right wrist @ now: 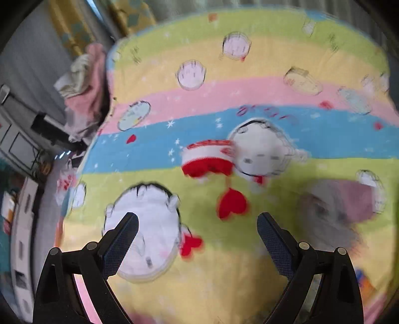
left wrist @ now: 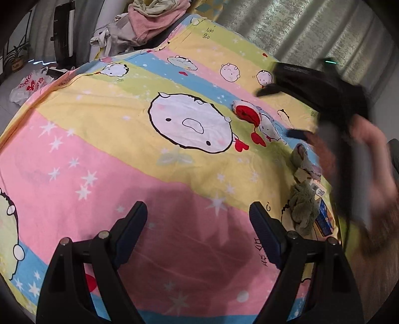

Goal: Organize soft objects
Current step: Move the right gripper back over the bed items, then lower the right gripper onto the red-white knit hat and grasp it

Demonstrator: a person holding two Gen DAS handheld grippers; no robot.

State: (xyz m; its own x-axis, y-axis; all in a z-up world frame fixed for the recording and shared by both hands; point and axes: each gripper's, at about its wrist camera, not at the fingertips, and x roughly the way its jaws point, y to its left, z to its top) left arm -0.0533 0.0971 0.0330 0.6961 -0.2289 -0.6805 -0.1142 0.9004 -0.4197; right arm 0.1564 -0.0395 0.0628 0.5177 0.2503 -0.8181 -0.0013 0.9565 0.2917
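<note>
1. Bedsheet (left wrist: 104, 154): smooth, thin cotton printed in pink, yellow, green and blue bands, with round white cartoon faces outlined in black and small white stars. It covers the whole working surface.
2. Red-and-white knitted hat (left wrist: 245, 113): soft ribbed yarn, a red brim and a white band, with a cord ending in a red heart-shaped tag. It lies on the sheet's blue and green bands, right of the large cartoon face.
3. Green fluffy cloths (left wrist: 303, 204): crumpled terry-like fabric with paper labels, lying near the sheet's right edge, well apart from the hat.
4. Pile of laundry (left wrist: 152, 17): a pink towel and pale garments, heaped at the far end of the bed.
5. Left gripper (left wrist: 198, 219): black angular fingers with dark textured pads, standing wide apart above the pink band; nothing lies between them and they touch nothing.
6. Right gripper (right wrist: 197, 231): blurred; its fingers are likewise spread wide and empty, the hat lying on the sheet beyond their tips.
</note>
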